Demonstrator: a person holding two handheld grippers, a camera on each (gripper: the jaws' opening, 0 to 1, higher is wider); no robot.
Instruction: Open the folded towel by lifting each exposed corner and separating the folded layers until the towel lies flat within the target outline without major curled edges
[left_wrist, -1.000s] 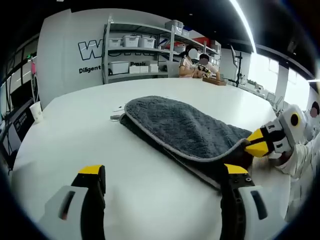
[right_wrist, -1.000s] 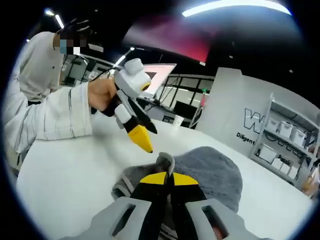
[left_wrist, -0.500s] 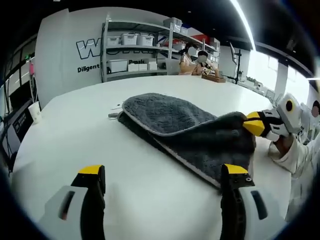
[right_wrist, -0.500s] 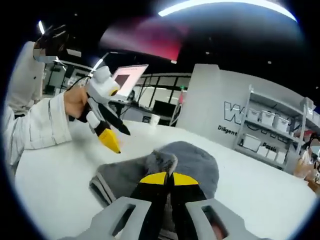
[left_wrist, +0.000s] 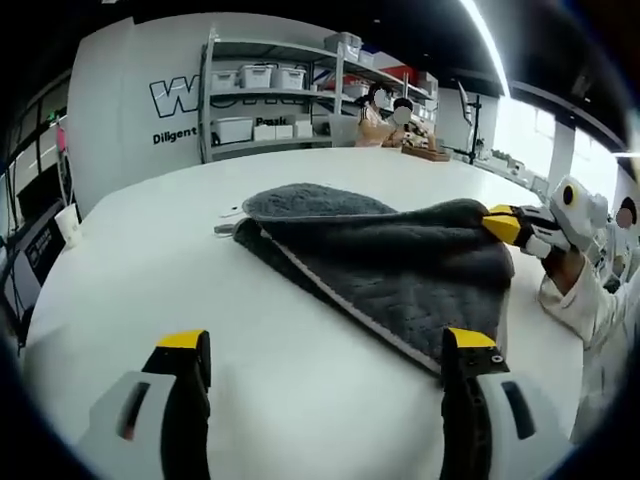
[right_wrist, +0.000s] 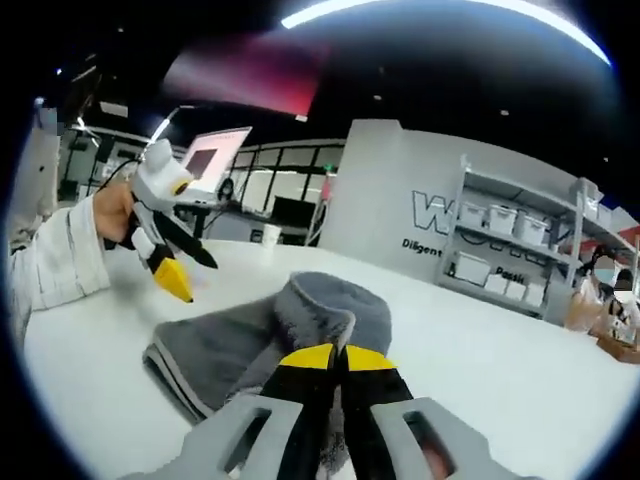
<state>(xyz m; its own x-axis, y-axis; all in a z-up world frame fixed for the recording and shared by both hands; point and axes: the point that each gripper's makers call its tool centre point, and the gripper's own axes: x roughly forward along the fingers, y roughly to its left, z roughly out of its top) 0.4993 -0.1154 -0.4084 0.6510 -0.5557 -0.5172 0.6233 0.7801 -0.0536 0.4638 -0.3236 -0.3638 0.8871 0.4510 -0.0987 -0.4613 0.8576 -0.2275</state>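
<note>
Right hand-held gripper (right_wrist: 338, 352) is clamping the towel (left_wrist: 400, 265) corner, lifting the top layer off the surface (left_wrist: 150, 260). Left hand-held gripper (left_wrist: 325, 345) is idling with jaws apart (nothing held). Unfolding is looking barely started; most layers are lying folded.

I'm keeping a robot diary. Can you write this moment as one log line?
step: unfolding | right gripper: shut on towel corner, lifted | left gripper: open, holding nothing | towel: part folded on table

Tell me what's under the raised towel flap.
Under the flap lie more towel layers, their edges stacked at the fold, on the table. The flap hides the rest beneath. The right tool holds it.
</note>
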